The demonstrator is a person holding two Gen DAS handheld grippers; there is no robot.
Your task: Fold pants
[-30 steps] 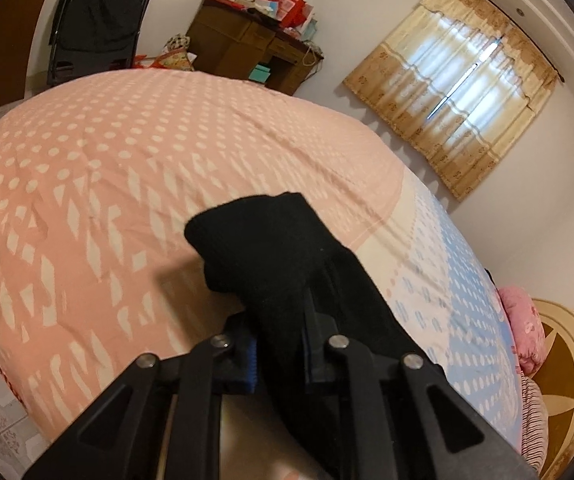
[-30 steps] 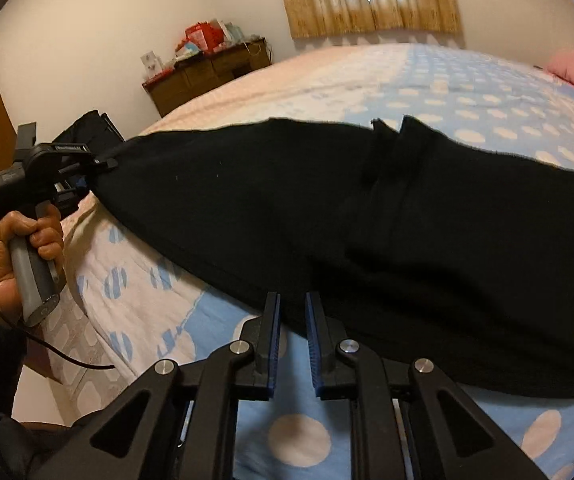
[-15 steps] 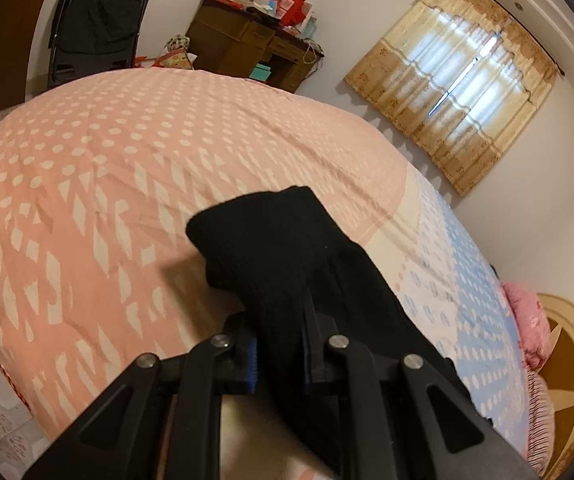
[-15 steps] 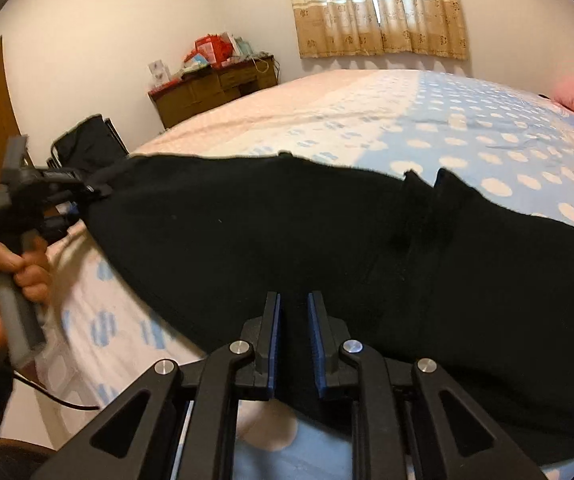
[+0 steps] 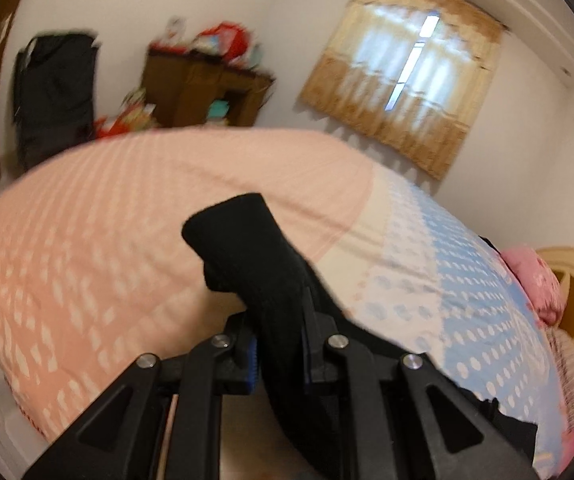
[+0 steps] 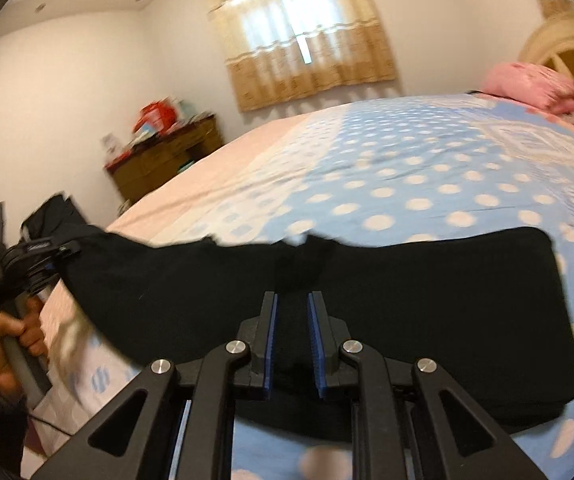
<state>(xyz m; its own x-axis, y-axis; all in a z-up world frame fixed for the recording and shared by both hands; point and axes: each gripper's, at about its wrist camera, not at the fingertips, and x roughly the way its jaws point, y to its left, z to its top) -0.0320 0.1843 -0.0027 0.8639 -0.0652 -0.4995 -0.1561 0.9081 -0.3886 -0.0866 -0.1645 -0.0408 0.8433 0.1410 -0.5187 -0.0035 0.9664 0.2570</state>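
Your left claw [image 5: 277, 344] is clenched on one end of the black pants [image 6: 367, 292], and a bunched stub of that cloth sticks out past its tips, raised above the pink, foot end of the bed [image 5: 87, 240]. Your right claw [image 6: 291, 340] is clamped on the near edge of the same pants, at about the middle of their length, with dark cloth filling the gap between its blue pads. From there the pants stretch along the near edge of the bed: leftward, lifted off the cover, up to your left claw in your hand [image 6: 7, 336], and rightward lying flat on the blue dotted part toward the pink pillow [image 6: 527, 84].
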